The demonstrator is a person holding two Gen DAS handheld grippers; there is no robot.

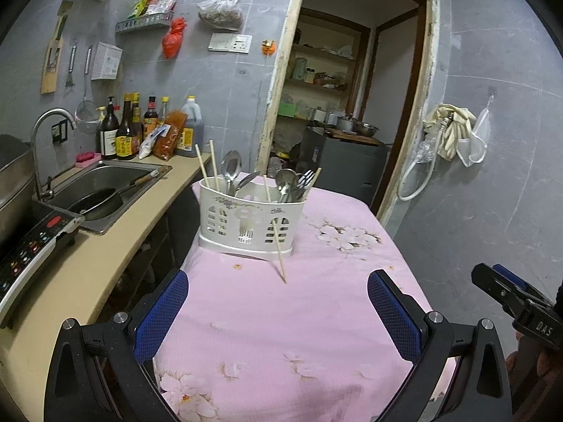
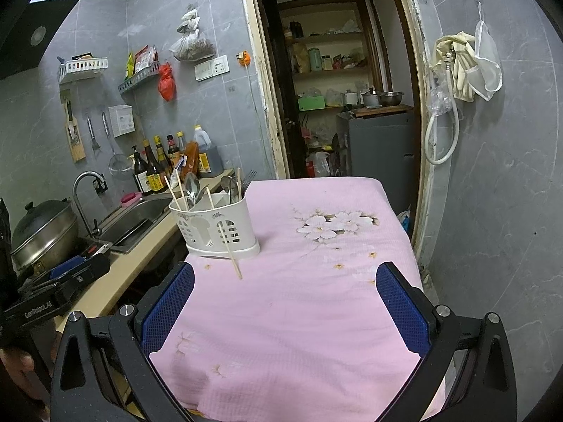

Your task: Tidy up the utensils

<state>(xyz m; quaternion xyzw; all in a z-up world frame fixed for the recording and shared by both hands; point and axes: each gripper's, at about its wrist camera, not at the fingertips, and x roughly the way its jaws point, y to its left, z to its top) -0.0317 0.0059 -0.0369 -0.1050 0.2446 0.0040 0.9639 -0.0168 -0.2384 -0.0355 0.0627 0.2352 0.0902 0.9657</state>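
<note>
Matt white plastic caddy (image 1: 248, 219), glossy metal spoons (image 1: 231, 168), wood chopsticks (image 1: 279, 251), pink cloth (image 1: 299, 316).

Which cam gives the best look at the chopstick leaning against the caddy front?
Left wrist. The stray chopstick sits near frame centre, larger, its full length visible from the utensil caddy wall down to the pink tablecloth. Right wrist shows the same chopstick smaller and left of centre, still unobstructed.

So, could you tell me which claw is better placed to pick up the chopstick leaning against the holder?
Probably the left claw: the chopstick lies almost centred ahead of its open jaws. From the right claw, also open, the chopstick and holder sit off to its left.
</note>
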